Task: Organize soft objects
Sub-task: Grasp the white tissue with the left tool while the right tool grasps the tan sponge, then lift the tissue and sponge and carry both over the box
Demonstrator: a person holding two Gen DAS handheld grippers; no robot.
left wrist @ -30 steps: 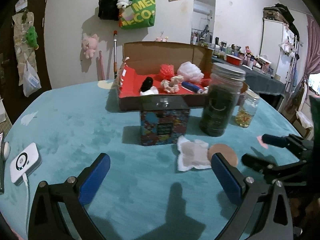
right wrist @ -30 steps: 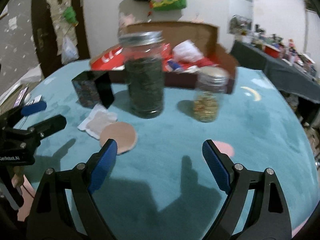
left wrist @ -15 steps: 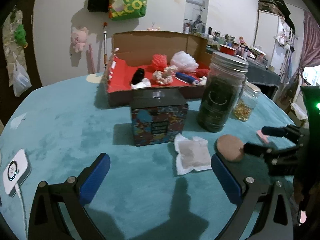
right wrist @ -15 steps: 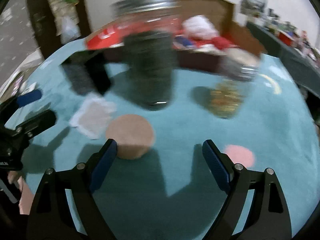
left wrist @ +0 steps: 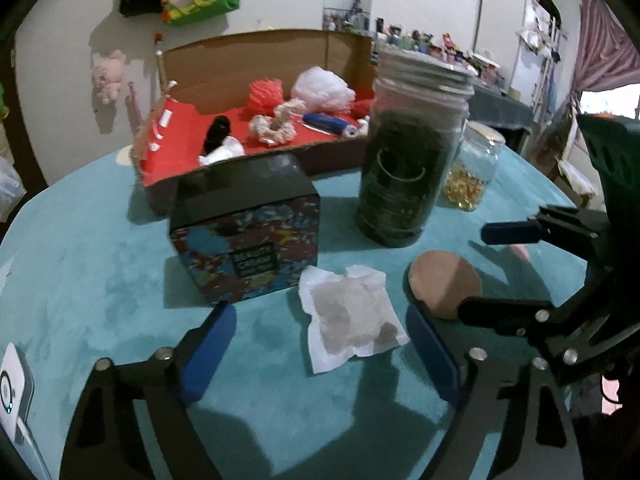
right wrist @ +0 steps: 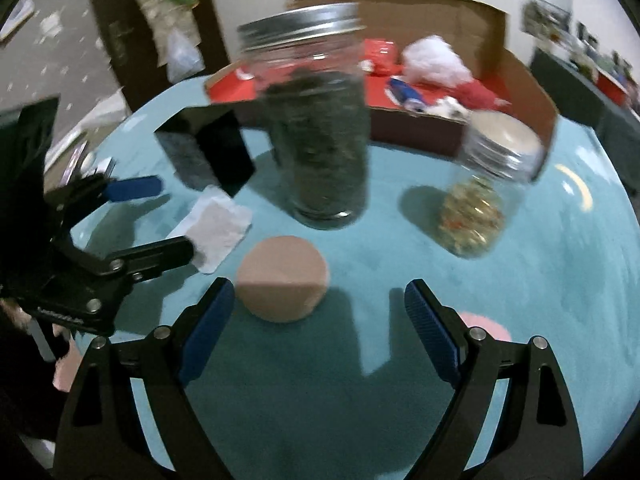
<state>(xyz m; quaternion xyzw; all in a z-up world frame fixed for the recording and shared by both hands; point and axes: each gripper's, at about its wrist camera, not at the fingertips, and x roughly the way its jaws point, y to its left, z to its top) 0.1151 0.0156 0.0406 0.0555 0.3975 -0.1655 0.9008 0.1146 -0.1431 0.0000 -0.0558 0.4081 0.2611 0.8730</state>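
Observation:
A round tan sponge puff [right wrist: 283,279] lies on the teal table just ahead of my open right gripper [right wrist: 320,332], nearer its left finger; it also shows in the left wrist view [left wrist: 445,283]. A crumpled white wipe [left wrist: 352,316] lies between the fingers of my open left gripper [left wrist: 320,356]; it also shows in the right wrist view [right wrist: 216,232]. A cardboard box with red lining [left wrist: 176,128] at the back holds several soft items, among them a white puff [left wrist: 322,89] and a red mesh ball [left wrist: 265,95].
A patterned black box [left wrist: 248,240] stands just beyond the wipe. A tall dark jar [left wrist: 408,152] and a small jar of yellow bits [left wrist: 474,164] stand before the cardboard box. A pink pad [right wrist: 486,326] lies at right. A white device [left wrist: 12,384] lies at the left edge.
Both grippers have moved forward: the left toward the white wipe, the right toward the tan puff. Both stay open and empty.

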